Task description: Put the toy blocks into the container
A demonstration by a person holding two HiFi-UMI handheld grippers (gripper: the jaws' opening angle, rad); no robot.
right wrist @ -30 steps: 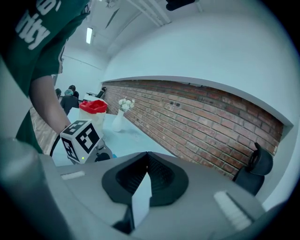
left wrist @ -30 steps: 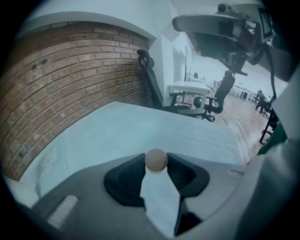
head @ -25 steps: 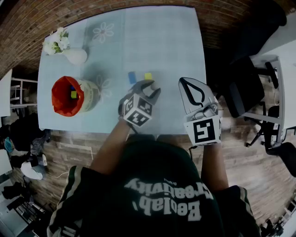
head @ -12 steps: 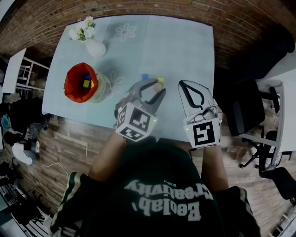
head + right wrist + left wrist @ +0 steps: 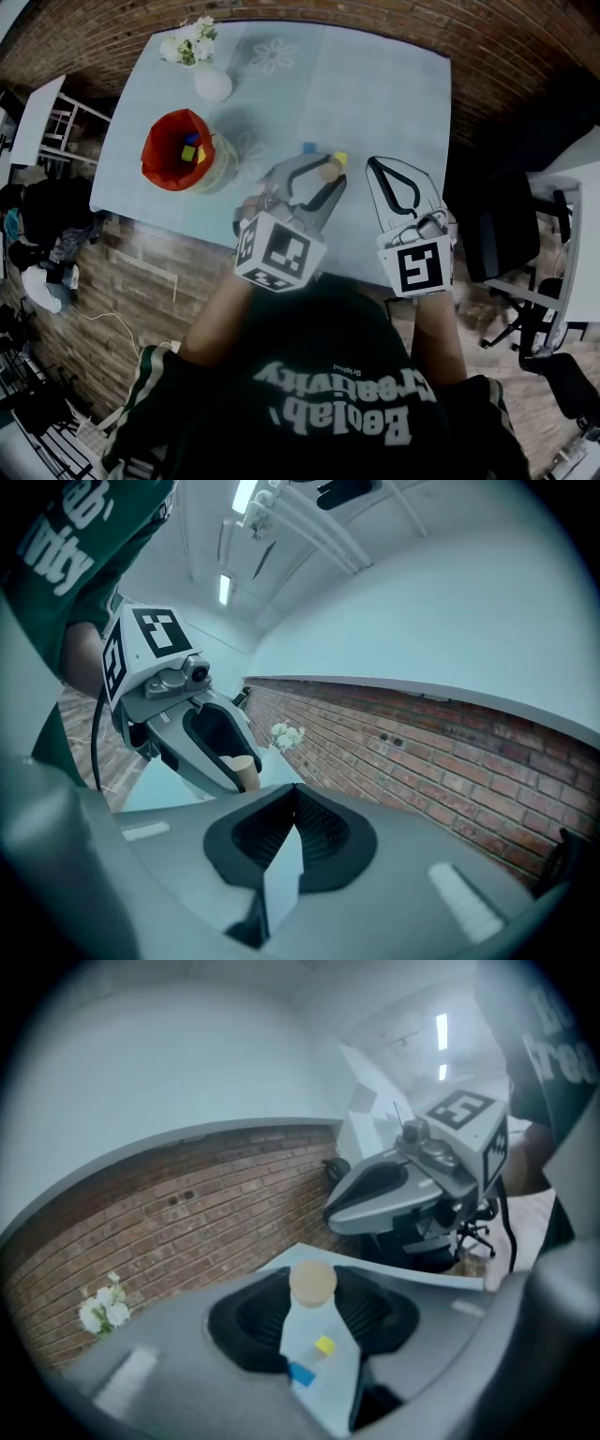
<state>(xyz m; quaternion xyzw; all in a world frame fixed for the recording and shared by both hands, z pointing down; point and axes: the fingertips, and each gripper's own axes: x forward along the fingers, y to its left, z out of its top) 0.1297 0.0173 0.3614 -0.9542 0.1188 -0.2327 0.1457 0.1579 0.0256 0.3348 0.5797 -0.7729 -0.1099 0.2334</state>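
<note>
1 beige block (image 5: 312, 1282) sits clamped in the left gripper (image 5: 328, 174).

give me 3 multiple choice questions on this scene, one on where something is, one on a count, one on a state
1. Where is the vase of flowers?
A on a chair
B on the floor
C on the table, beyond the red container

2. How many blocks lie loose on the table?
A none
B two
C five

3. The left gripper is
A shut on a tan round block
B open and empty
C shut on a green block

Answers:
1. C, the head view shows it near the table's far corner.
2. B, only a blue block and a yellow block lie there.
3. A, the left gripper view shows the tan round block between its jaws.
</note>
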